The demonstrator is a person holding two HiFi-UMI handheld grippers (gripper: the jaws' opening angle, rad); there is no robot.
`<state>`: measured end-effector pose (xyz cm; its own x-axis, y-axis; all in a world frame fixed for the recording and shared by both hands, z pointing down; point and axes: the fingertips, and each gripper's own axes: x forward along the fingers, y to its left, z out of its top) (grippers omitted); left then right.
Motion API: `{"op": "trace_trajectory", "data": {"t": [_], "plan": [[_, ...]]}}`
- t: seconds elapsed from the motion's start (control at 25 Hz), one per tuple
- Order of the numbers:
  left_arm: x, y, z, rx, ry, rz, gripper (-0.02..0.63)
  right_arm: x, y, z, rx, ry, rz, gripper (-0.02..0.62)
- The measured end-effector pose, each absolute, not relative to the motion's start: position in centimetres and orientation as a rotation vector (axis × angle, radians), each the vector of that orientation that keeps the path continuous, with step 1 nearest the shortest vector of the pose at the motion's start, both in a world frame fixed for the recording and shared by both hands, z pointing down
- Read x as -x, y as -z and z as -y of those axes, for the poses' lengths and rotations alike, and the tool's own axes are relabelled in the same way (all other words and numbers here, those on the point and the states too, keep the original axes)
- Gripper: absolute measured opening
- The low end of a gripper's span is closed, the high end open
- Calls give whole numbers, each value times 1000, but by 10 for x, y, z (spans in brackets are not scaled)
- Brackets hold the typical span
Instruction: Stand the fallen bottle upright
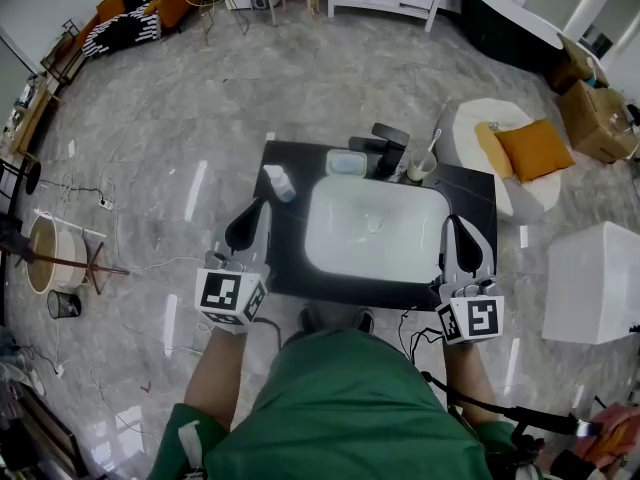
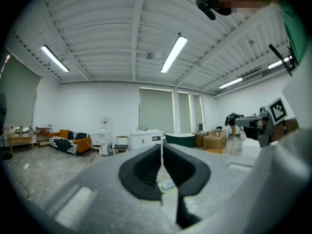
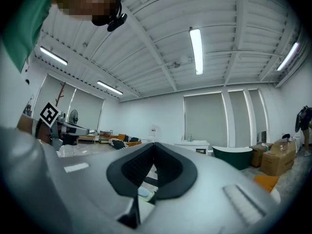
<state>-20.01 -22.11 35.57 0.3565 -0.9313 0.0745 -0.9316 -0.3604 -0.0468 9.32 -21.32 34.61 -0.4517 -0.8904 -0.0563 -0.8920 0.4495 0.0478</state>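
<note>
Two grippers hang level at the near edge of the dark bench (image 1: 288, 264). The left gripper (image 1: 258, 211) has its fingers pressed together, with nothing between them. Just beyond it the small pale bottle (image 1: 279, 183) lies on its side on the bench, near the left rim of the white sink (image 1: 330, 218). It looks like light, smooth plastic, so I think it can roll or slip; the middle of the body seems the best place to hold. The right gripper (image 1: 455, 226), right of the sink, also has its fingers closed and empty.

A white rectangular basin (image 1: 375, 228) is set in the black table (image 1: 470, 193). A small white plastic bottle (image 1: 279, 183) is laid left of it, and a pale cup (image 1: 420, 168) is placed behind it, far right.
</note>
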Motion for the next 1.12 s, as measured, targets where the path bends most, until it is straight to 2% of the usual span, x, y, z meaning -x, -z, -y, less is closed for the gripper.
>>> {"op": "trace_trajectory", "data": {"t": [1.12], "plan": [[210,-361,228,-2541,-137,1773,11,-86,-347,217,1635,-104,-2679,2]]}}
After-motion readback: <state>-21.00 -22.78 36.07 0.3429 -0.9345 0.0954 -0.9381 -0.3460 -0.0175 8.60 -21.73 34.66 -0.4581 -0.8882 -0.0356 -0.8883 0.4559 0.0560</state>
